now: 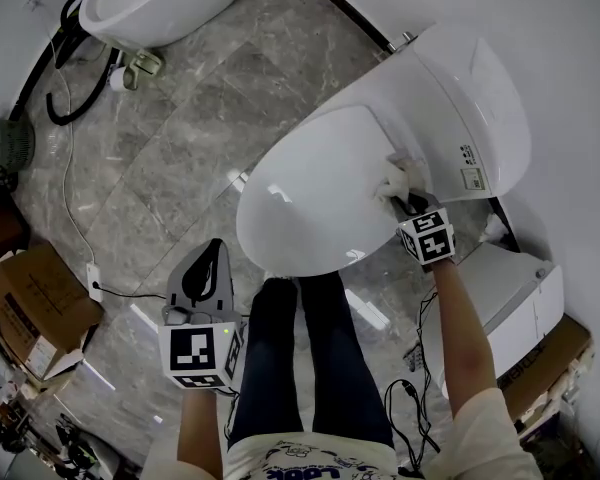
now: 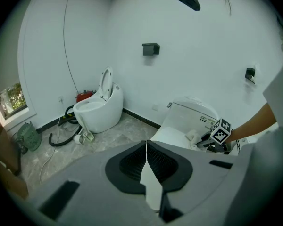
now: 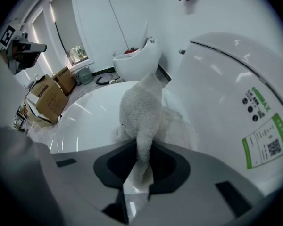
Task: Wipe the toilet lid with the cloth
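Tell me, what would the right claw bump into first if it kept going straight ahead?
Its cloth rests on the toilet lid, so the right claw would likely press into the lid first, near the toilet's rear housing; exact depth is unclear.

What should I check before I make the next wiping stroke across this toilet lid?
1. Grip on the cloth: the right gripper has its jaws shut on it. Ok.
2. Cloth contact: it lies against the toilet lid at the rear end. Ok.
3. Lid position: closed. Ok.
4. Stroke path: nothing else lies on the lid. Ok.
5. Left gripper: jaws together, empty, held off the lid over the floor. Ok.
6. How hard the cloth presses on the lid: cannot tell.
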The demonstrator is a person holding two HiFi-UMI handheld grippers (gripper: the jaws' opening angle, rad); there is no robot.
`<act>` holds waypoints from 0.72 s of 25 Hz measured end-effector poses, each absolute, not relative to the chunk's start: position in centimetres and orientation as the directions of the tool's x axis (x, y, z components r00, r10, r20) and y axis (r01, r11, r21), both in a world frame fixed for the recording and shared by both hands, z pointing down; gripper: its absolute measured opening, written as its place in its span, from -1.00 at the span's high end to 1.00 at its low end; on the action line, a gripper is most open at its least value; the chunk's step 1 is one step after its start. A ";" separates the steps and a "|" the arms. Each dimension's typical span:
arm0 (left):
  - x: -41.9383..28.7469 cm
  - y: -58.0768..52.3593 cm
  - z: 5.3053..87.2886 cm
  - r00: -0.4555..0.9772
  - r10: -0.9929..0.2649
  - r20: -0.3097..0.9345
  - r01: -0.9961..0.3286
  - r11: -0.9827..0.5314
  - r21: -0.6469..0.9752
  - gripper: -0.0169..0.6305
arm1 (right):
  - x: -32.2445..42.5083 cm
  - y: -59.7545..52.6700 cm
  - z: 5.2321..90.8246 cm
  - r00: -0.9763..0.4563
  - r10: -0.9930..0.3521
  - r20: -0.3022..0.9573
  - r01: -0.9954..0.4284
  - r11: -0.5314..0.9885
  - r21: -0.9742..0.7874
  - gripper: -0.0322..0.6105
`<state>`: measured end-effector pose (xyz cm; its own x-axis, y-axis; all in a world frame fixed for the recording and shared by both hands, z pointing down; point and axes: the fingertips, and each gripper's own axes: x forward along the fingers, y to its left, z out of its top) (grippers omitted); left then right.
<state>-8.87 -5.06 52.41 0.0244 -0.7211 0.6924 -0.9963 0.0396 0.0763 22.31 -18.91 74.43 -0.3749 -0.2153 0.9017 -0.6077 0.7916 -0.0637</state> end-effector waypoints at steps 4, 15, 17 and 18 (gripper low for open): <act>-9.0 -4.9 52.2 0.040 -0.724 0.689 -0.997 0.021 0.080 0.92 | 23.5 -18.0 74.6 -0.341 -0.235 0.910 -0.659 0.750 -0.053 0.70; -9.7 -3.1 52.3 0.076 -0.726 0.684 -0.996 -0.018 0.091 0.92 | 24.4 -15.0 75.0 -0.254 -0.300 0.919 -0.775 0.632 -0.008 0.70; -9.9 -2.6 52.3 0.080 -0.725 0.684 -0.995 -0.021 0.095 0.92 | 24.3 -14.1 75.0 -0.241 -0.304 0.922 -0.785 0.620 -0.001 0.70; -10.0 -2.3 52.3 0.082 -0.726 0.683 -0.995 -0.022 0.096 0.92 | 24.2 -13.7 75.1 -0.234 -0.304 0.923 -0.786 0.619 0.005 0.70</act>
